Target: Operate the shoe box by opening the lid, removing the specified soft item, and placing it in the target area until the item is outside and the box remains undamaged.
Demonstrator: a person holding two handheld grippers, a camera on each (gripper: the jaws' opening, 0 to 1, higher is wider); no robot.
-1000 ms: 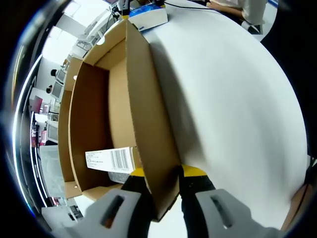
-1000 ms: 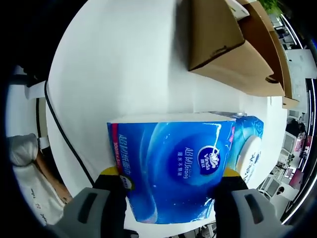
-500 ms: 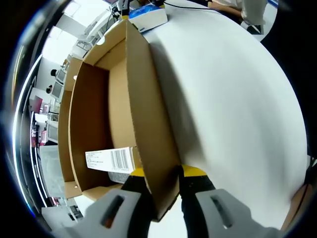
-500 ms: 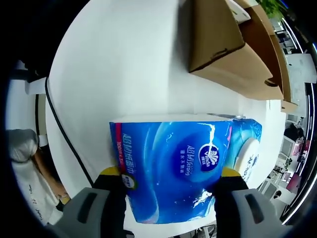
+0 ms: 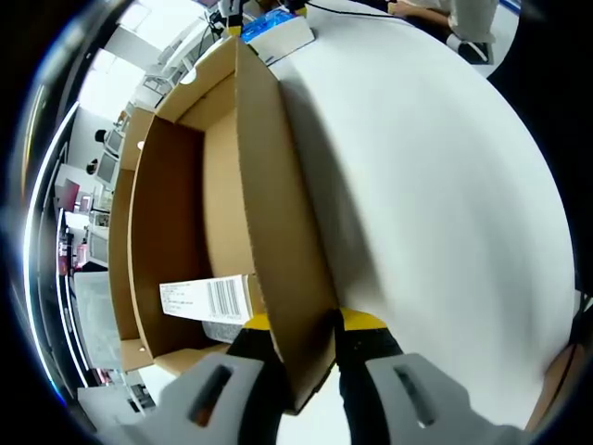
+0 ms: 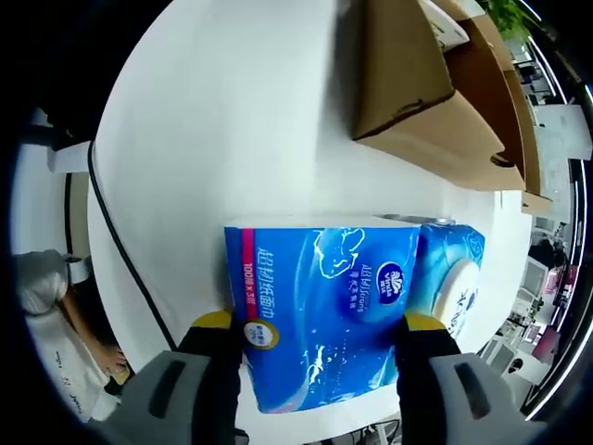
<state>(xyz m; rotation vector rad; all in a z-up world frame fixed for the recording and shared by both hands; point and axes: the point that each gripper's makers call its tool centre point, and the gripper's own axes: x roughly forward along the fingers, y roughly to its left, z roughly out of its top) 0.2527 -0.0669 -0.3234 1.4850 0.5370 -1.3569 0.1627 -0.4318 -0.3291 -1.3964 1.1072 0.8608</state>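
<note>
While your left tongs (image 5: pixel 301 338) stay off the pack and clench the near end of the shoe box (image 5: pixel 176 232) wall, one jaw inside and one outside, you are most likely steadying the open box so it neither slides nor tears. Your right tongs (image 6: pixel 315 329) grip the blue tissue pack (image 6: pixel 324 301) across its width, already outside the box and at or just above the white table (image 6: pixel 232 120), well short of the box corner at the far edge. Its long axis runs crosswise between your jaws, with one end face turned toward the box side.
</note>
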